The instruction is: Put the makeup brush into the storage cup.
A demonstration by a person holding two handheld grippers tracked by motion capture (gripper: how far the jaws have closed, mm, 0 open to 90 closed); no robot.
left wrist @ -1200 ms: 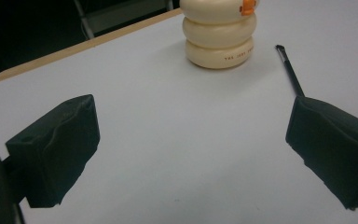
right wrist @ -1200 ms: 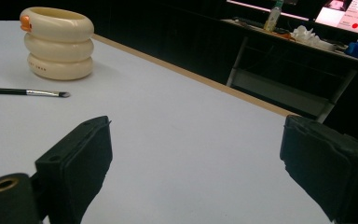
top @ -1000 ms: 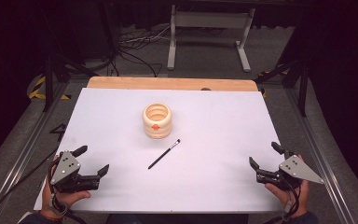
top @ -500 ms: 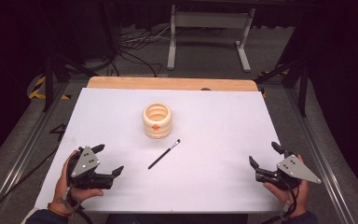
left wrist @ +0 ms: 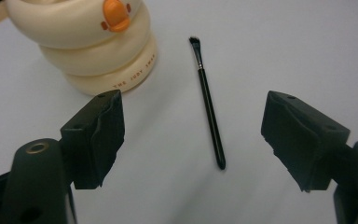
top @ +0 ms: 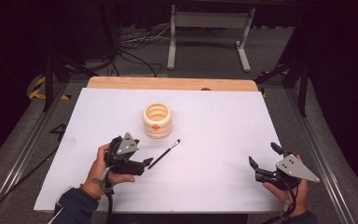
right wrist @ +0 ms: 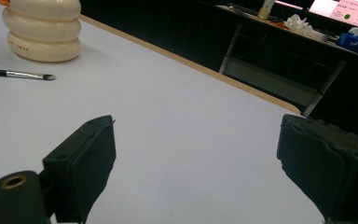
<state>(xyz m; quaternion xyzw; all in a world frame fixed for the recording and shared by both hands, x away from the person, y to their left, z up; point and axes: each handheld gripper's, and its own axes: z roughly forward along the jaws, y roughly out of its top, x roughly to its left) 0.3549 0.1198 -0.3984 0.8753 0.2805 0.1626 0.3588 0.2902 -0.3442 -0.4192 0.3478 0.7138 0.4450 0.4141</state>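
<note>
White table sheet (top: 223, 121) runs to a wooden strip (top: 172, 84) along the 12 o'clock edge; floor rails flank it at 9 and 3. Broad bare surface from centre out to 3 o'clock and along the near edge between the two hands.

Left gripper (top: 145, 163) sits at about 7 o'clock from table centre, held in the left hand (top: 103, 165). In the left gripper view (left wrist: 193, 140) its jaws are spread wide, nothing between the pads, nothing touched; the brush's handle end lies in the gap between them, on the sheet.

Right gripper (top: 262, 160) at 4 o'clock near the near-right corner, jaws likewise wide apart and empty (right wrist: 193, 163), over bare sheet.

Makeup brush (top: 164, 153) lies flat just below centre, long axis running 7 to 1 o'clock; bristle tip toward 1, handle end toward 7, close by the left gripper's tips. Cream ringed holder (top: 157, 120) with an orange duck bill stands upright at 11 o'clock of the brush, apart from it.
</note>
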